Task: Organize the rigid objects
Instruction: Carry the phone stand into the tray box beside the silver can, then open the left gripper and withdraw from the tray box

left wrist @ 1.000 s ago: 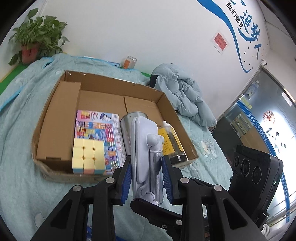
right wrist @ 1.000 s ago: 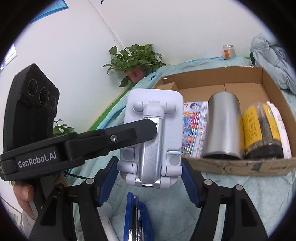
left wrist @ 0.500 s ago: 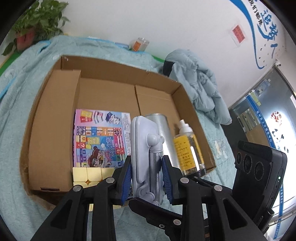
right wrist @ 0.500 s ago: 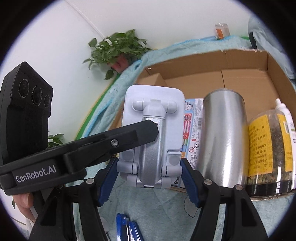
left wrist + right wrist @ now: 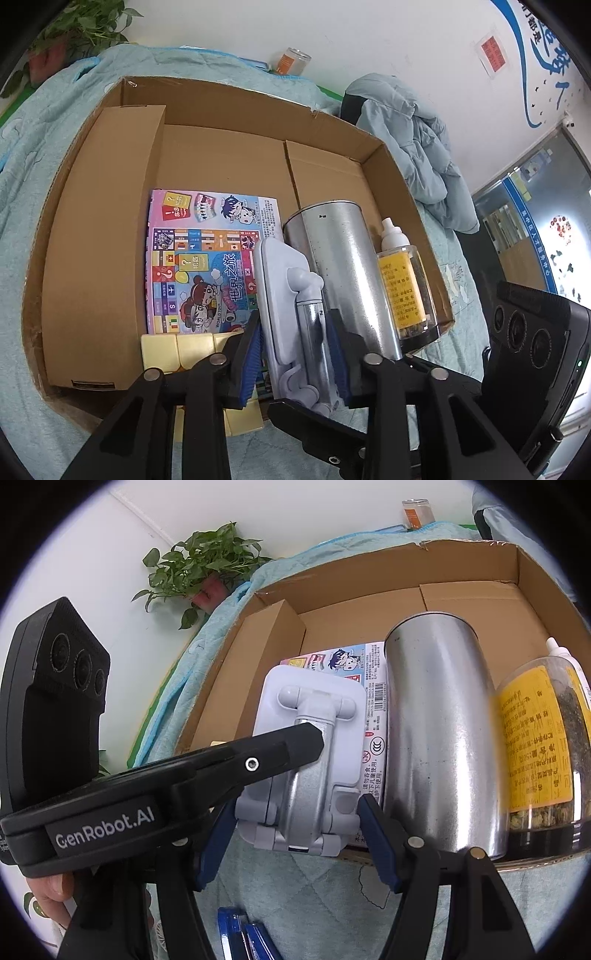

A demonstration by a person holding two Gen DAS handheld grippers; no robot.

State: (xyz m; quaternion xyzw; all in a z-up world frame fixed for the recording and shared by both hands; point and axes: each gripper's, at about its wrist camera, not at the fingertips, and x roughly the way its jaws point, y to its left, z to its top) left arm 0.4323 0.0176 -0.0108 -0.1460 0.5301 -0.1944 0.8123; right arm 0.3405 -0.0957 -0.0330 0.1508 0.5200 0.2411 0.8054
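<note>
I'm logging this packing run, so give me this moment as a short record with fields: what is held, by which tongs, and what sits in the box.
held item: folding phone stand
left tongs: shut on the stand's sides
right tongs: pads flank the stand's base; contact unclear
container: cardboard box on blue quilt
in box: board game, metal can, labelled jar, white-capped bottle, yellow cube

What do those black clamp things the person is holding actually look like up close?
Both are matte black plastic. The left gripper has two angular fingers with silver rivets and ribbed blue pads. The right gripper matches it, blue pads included. Each carries a black block with three round lenses, and one finger of the left reads "GenRobot.AI" in white. No cables show.
</note>
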